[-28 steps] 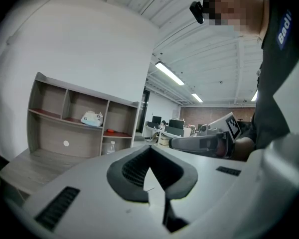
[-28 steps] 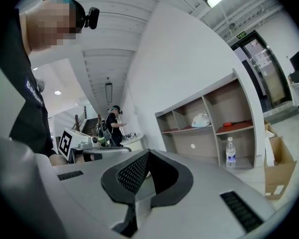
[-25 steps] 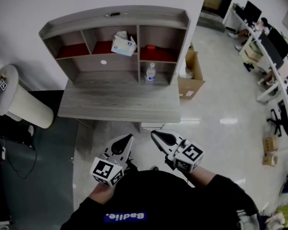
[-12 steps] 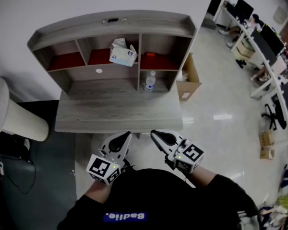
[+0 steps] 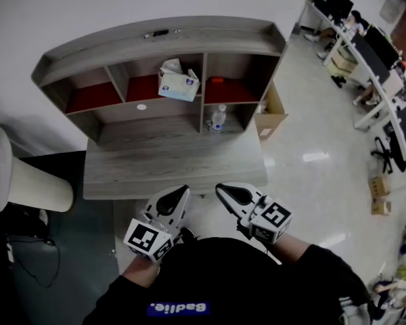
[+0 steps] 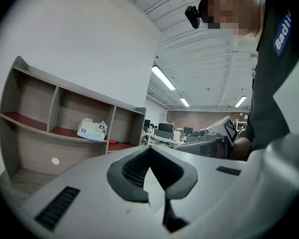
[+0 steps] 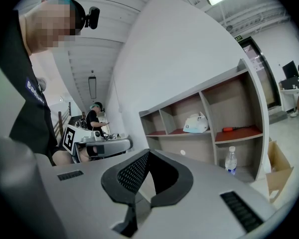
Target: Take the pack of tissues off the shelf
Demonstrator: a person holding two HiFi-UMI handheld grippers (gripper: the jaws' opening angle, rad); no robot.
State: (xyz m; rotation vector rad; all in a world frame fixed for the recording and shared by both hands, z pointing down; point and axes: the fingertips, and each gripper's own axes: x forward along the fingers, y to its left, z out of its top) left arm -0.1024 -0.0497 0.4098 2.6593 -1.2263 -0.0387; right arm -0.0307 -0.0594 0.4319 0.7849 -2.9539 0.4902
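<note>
A white and blue pack of tissues [image 5: 178,84] lies on the red-lined middle shelf of a grey wooden hutch [image 5: 155,36] on a desk [image 5: 169,164]. The same pack [image 6: 92,130] shows in the left gripper view and, small, in the right gripper view [image 7: 196,123]. Both grippers are held close to the person's chest, short of the desk's near edge and far from the shelf. My left gripper [image 5: 181,193] is shut with nothing in it. My right gripper [image 5: 221,189] is shut and empty too.
A water bottle [image 5: 218,117] stands in the lower right compartment and a small red item [image 5: 216,80] lies on the right shelf. A cardboard box [image 5: 271,116] sits on the floor right of the desk. A beige cylinder [image 5: 24,181] stands at the left. Office desks run along the far right.
The view has shifted: the desk and hutch sit slightly lower and closer. Both grippers keep about the same place near the body, shut.
</note>
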